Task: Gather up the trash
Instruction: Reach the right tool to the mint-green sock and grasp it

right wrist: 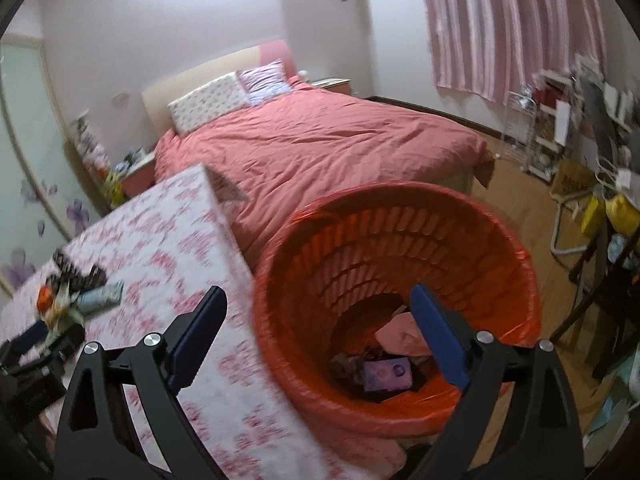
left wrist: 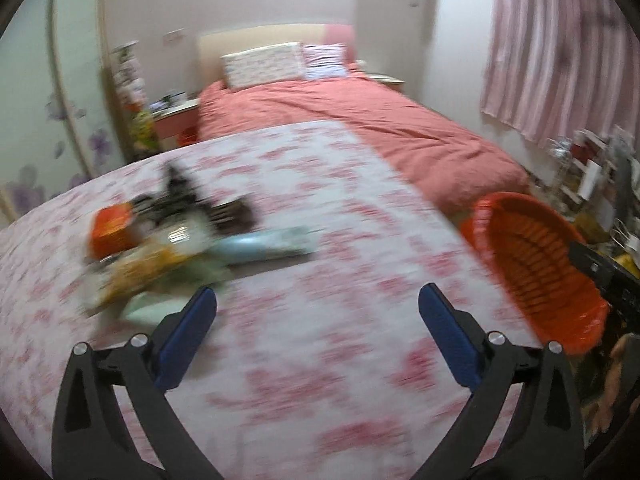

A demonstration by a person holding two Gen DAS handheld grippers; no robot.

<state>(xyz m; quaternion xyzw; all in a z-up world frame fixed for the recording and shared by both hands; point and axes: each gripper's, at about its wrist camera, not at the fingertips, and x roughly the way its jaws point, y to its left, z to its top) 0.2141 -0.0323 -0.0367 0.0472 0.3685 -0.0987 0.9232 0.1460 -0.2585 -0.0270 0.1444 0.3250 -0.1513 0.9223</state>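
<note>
A blurred pile of trash [left wrist: 160,236] lies on the floral-covered table [left wrist: 320,360]: an orange packet [left wrist: 110,228], black wrappers [left wrist: 192,200], a pale blue pack [left wrist: 268,244] and a yellow wrapper [left wrist: 136,268]. My left gripper [left wrist: 318,300] is open and empty, just right of and below the pile. An orange bin [right wrist: 400,292] with a red liner stands right of the table; it holds a purple pack [right wrist: 386,374] and pink paper [right wrist: 400,334]. My right gripper [right wrist: 318,300] is open and empty over the bin's near-left rim. The pile also shows in the right wrist view [right wrist: 76,296].
A bed with a pink cover [right wrist: 320,148] lies beyond the table and bin. Striped pink curtains [right wrist: 512,28] hang at the right. Cluttered shelves and a chair [right wrist: 580,160] stand at the far right on the wood floor. A nightstand [left wrist: 176,120] stands left of the bed.
</note>
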